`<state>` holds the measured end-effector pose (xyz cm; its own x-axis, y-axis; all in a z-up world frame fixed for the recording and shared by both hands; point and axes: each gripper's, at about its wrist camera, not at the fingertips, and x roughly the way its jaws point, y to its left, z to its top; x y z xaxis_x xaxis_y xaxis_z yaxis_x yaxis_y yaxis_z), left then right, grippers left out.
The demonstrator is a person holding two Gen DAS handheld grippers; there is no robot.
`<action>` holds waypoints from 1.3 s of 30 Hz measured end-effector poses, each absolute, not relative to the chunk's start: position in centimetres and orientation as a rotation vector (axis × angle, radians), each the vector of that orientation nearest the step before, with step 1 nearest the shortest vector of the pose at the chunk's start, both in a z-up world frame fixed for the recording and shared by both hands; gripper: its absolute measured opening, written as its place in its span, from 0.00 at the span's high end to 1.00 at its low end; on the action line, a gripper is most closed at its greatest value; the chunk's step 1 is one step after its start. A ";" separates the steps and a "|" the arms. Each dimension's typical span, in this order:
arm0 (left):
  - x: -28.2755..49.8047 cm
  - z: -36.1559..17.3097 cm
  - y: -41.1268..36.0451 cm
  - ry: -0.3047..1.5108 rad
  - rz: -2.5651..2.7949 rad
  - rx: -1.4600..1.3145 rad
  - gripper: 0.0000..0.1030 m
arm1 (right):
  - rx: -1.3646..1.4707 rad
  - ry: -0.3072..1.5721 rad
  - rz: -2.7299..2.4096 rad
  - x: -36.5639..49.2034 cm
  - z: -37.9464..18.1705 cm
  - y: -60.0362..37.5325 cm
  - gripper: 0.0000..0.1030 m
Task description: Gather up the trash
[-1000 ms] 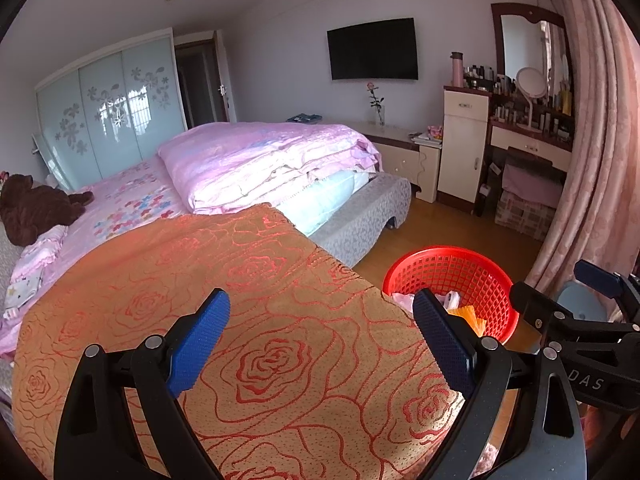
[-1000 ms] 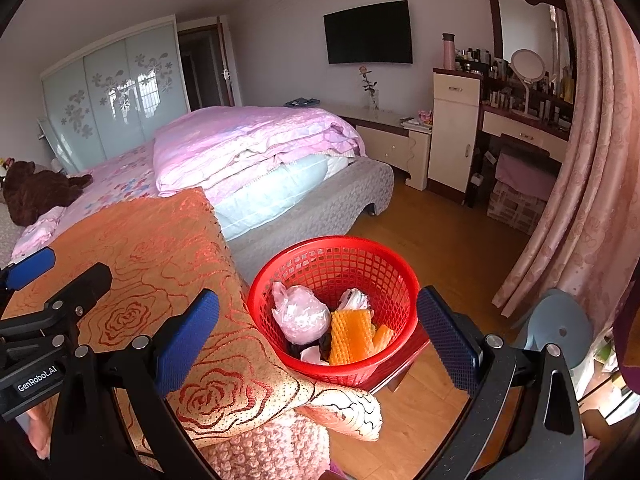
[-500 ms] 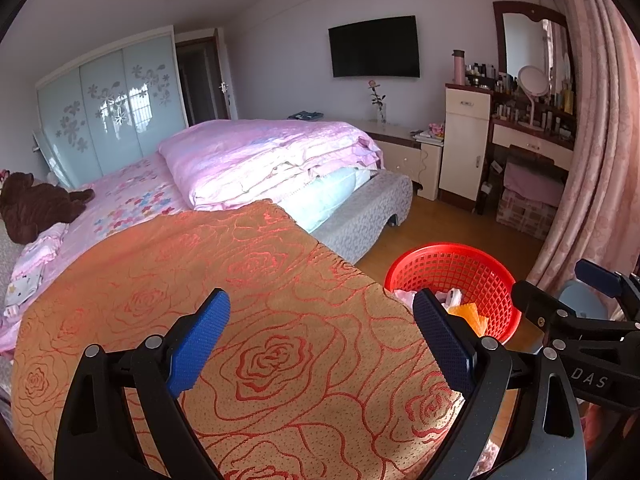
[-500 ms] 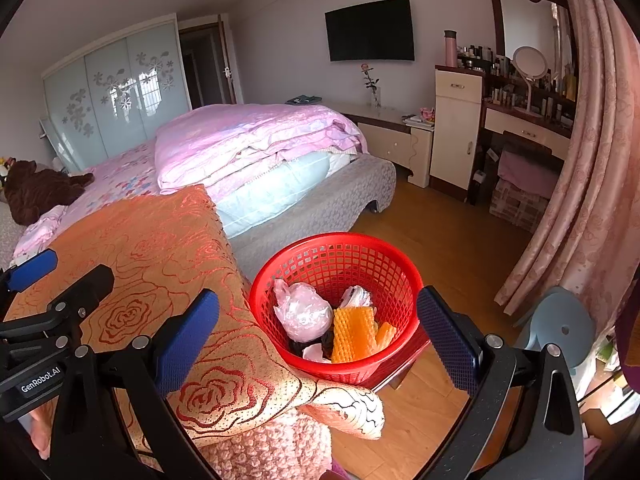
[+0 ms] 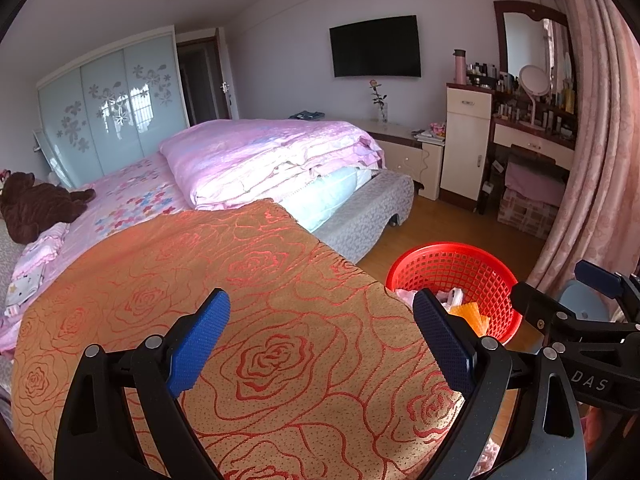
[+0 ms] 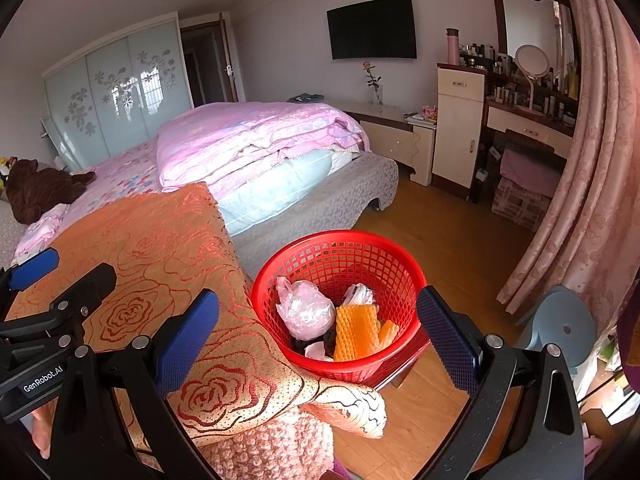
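Observation:
A red mesh basket (image 6: 340,256) stands on the wooden floor beside the bed; the left wrist view shows the basket (image 5: 456,270) at its right. Inside lie a crumpled clear plastic bag (image 6: 306,312), an orange ridged piece (image 6: 356,332), white wrappers (image 6: 358,294) and dark scraps. My right gripper (image 6: 320,344) is open, hovering just above and in front of the basket, nothing between its blue pads. Over the orange rose-patterned blanket (image 5: 248,312) my left gripper (image 5: 320,344) is open and empty. Each view shows the other gripper at its edge.
A bed with a folded pink quilt (image 5: 264,160) and a brown plush toy (image 5: 36,204) fills the left. A grey stool (image 6: 560,324) and pink curtain (image 6: 592,184) stand to the right. A dresser (image 6: 460,128), vanity and wall TV (image 6: 372,28) line the far wall.
Both views have shifted only slightly; the basket sits a little lower in the right wrist view. Both grippers stay open and empty.

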<state>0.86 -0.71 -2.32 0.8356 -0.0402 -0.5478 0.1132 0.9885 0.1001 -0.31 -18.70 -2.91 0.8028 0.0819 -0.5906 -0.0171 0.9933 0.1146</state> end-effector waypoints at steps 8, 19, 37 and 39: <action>0.9 -2.7 -0.5 0.581 -0.080 0.128 0.13 | 0.105 0.638 0.054 -0.4 -3.0 -18.5 0.07; 1.0 -2.6 -0.5 0.582 -0.082 0.128 0.13 | 0.106 0.640 0.055 -0.4 -3.0 -18.4 0.07; 0.7 -3.2 -0.4 0.592 -0.079 0.123 0.13 | 0.109 0.641 0.056 -0.5 -3.0 -18.2 0.07; 0.8 -3.2 -0.4 0.592 -0.078 0.123 0.13 | 0.108 0.642 0.057 -0.4 -3.0 -18.2 0.07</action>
<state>0.76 -0.42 -3.16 0.8271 -0.0383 -0.5608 0.1090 0.9897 0.0932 -0.43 -18.23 -2.96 0.7993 0.0861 -0.5947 -0.0190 0.9928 0.1181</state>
